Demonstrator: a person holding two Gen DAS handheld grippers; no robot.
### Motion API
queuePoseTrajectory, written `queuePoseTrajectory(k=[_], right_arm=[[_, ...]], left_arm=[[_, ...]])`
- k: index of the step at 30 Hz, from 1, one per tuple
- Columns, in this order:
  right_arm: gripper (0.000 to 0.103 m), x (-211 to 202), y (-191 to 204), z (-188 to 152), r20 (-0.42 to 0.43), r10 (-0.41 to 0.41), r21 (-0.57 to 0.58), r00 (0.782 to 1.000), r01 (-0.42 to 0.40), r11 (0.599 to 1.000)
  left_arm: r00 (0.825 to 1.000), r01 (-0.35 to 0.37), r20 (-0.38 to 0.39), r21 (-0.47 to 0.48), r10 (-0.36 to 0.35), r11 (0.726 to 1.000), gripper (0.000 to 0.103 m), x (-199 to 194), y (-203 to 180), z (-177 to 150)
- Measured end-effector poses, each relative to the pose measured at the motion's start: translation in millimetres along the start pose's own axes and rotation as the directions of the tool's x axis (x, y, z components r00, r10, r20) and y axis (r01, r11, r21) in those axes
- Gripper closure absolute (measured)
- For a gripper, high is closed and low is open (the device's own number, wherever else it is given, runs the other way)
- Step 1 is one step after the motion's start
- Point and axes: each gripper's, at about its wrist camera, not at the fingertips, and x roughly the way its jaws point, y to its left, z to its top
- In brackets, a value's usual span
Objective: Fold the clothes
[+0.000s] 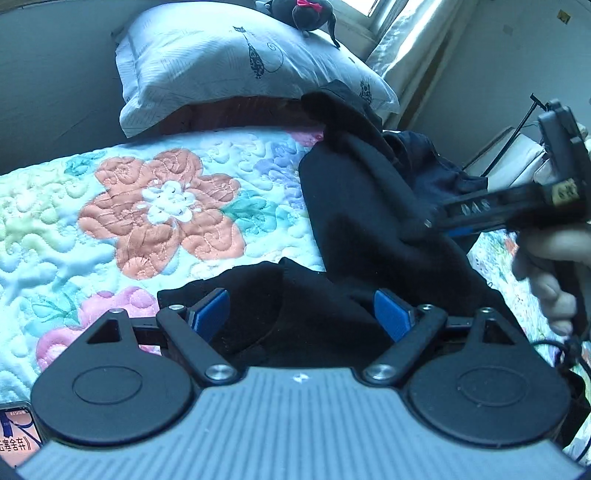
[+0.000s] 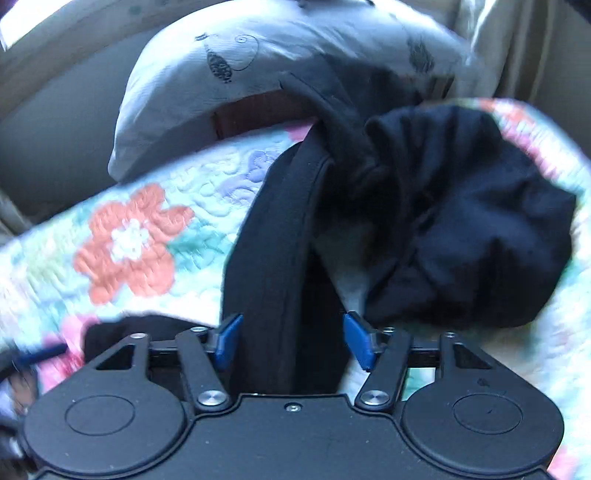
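Observation:
A black garment [image 1: 369, 206] lies crumpled on the flowered quilt, running from the pillow toward me. My left gripper [image 1: 301, 312] is open, its blue pads either side of the garment's near fold. My right gripper [image 2: 291, 341] is open too, with a black band of the garment [image 2: 273, 236] passing between its pads. It also shows in the left wrist view [image 1: 461, 218], held by a hand at the right over the cloth. A dark navy garment [image 2: 469, 221] is bunched to the right of the black one.
The quilt [image 1: 147, 206] covers the bed. A white pillow [image 1: 229, 62] with cat drawings lies at the head, a dark plush toy [image 1: 306, 14] on it. A curtain [image 1: 406, 40] and window are at the back right.

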Motion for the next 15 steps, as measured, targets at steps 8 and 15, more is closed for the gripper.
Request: queuePoseTrajectory(k=[8, 15], right_arm=[[0.093, -40, 46, -52, 0.053, 0.505, -0.096, 0.861, -0.499, 0.861], [0.093, -73, 79, -155, -0.111, 0.579, -0.142, 0.808, -0.589, 0.795]], left_arm=[[0.986, 0.119, 0.142, -0.204, -0.091, 0.972, 0.016, -33, 32, 17], [0.997, 0.074, -0.016, -0.045, -0.075, 0.996, 0.013, -25, 21, 15]])
